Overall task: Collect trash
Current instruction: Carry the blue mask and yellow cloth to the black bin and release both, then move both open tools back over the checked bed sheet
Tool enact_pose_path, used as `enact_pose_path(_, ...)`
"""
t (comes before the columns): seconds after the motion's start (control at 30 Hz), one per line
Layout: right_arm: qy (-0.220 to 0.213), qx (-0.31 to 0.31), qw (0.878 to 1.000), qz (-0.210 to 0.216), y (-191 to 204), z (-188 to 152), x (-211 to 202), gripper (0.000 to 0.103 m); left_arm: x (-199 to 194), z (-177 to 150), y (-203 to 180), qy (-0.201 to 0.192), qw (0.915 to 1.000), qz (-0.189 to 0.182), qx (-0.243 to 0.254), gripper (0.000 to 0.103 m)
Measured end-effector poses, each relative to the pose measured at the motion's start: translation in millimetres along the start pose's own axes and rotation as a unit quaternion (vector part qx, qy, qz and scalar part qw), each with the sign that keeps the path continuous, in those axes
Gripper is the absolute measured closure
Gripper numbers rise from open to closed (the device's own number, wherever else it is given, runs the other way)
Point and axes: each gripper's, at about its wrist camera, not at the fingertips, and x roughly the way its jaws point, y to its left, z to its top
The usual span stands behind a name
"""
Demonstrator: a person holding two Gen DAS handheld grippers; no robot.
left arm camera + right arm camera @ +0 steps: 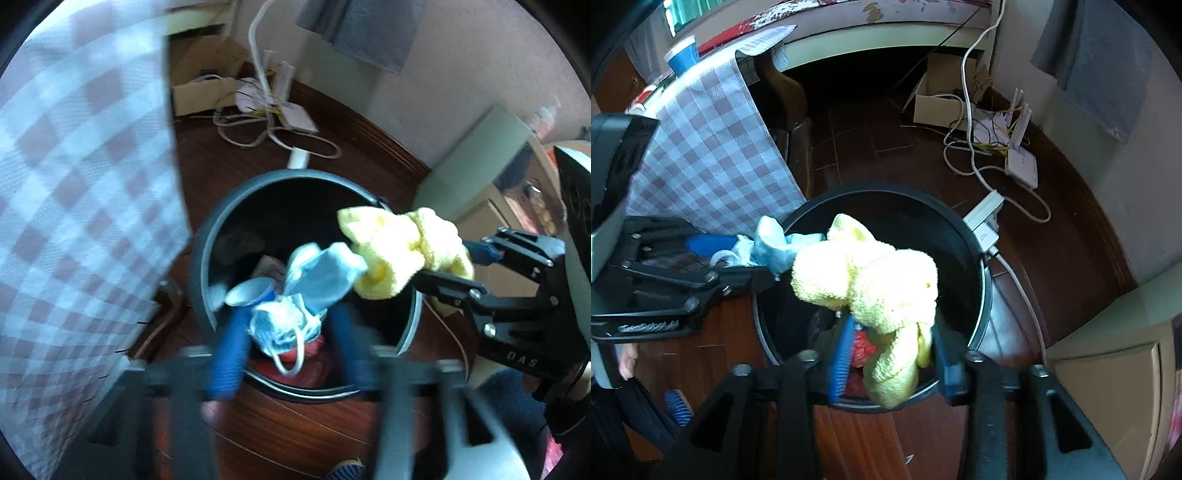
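With both jaws parted, crumpled blue face masks and a fluffy yellow cloth are being released over the round black bin, where the cloth could be snagged on its rim.

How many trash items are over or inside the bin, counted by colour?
Light blue face masks: 2
Yellow cloth: 1
Blue paper cup: 1
Red wrapper: 1
Total: 5 in or over the black bin

Left gripper fingers blurred by motion
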Motion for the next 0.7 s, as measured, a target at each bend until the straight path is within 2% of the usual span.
enact_pose_path(0.03, 0.005, -0.004, 1.0, -0.026, -1, -1, 4, 0.016, -1, -1, 4, -0.008, 0.9999, 0.009, -0.01, 0.0)
enact_pose_path(0.07, 0.005, -0.006, 0.999, -0.042, -2, -3, 5, 0.006, -4, -5, 11, -0.017, 0.9995, 0.014, -0.025, 0.001)
enact_pose_path(0.23, 0.016, 0.021, 0.998, -0.055, -10, -11, 5, 0.001, -4, -24, 39, -0.013, 0.9957, 0.058, -0.071, 0.001)
enact_pose_path(0.43, 0.006, 0.038, 0.998, -0.052, 1, -15, 0, 0.001, -13, -37, 39, -0.025, 0.9925, 0.1, -0.066, 0.001)
enact_pose_path(0.7, -0.007, 0.025, 0.999, -0.04, 32, -7, -13, 0.001, -39, -48, 50, -0.038, 0.9893, 0.117, -0.078, 0.001)
